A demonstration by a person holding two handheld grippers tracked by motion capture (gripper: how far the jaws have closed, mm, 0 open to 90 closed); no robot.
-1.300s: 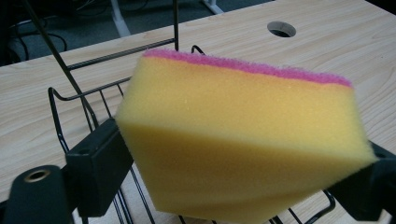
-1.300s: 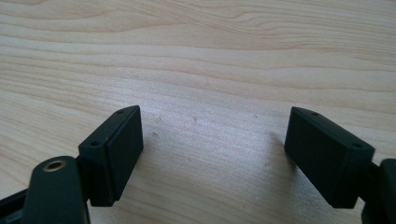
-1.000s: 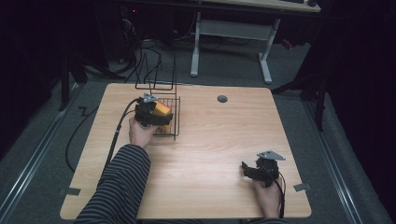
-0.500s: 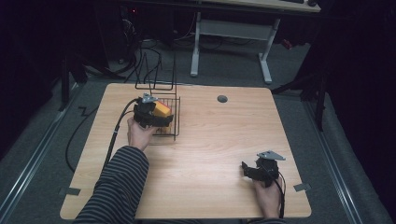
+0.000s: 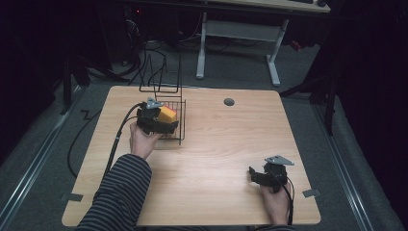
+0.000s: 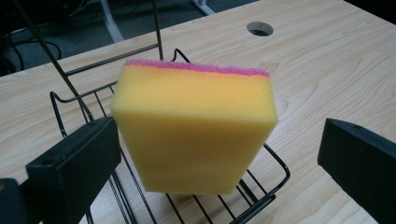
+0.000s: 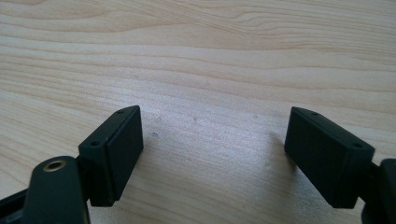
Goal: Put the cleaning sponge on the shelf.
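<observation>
Light wooden table (image 5: pixel 216 159), grey carpet floor (image 5: pixel 337 139), white desk frame (image 5: pixel 240 33) behind, dark room

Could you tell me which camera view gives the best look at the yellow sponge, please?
The left gripper view: the sponge sits close up, standing in the wire basket, its pink top layer plain to see. The high view shows it as a small yellow patch by the left gripper. The right gripper view looks at bare table.
</observation>
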